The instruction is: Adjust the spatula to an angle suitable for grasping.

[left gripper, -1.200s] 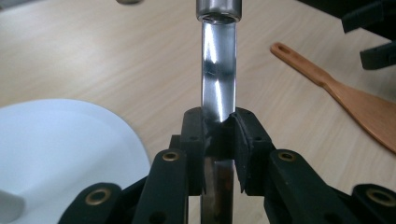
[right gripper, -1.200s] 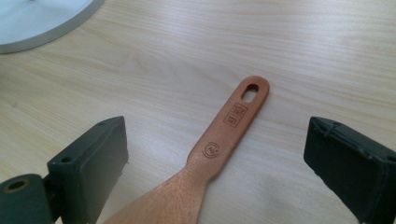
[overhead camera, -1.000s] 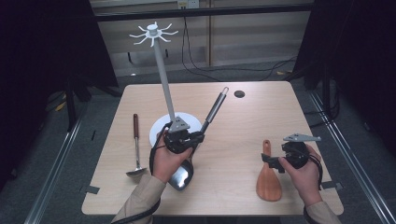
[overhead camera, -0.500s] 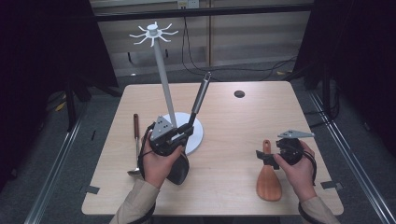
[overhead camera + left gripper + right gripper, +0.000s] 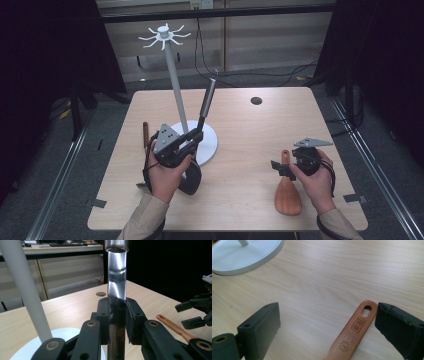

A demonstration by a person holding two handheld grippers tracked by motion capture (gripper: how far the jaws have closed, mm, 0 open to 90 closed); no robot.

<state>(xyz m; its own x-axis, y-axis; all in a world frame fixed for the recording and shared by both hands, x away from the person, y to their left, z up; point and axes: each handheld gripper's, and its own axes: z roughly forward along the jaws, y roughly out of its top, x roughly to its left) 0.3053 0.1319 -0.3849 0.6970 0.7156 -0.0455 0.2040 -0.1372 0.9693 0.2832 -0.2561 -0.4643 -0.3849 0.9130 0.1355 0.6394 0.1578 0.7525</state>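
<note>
Left gripper [image 5: 192, 140] clamped the steel-handled black ladle [image 5: 116, 287], handle tipped toward 12 o'clock, probably for hooking on the white pronged rack stand [image 5: 176, 95]. Right gripper [image 5: 280, 169] gaped wide over the wooden spatula's [image 5: 352, 332] handle, at 4 o'clock.

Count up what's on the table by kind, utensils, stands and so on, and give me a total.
Utensils: 3 — black ladle with steel handle, wooden spatula, brown-handled utensil
Hook stands: 1 — white stand
Grippers: 2 — left gripper, right gripper
Total: 6
</note>
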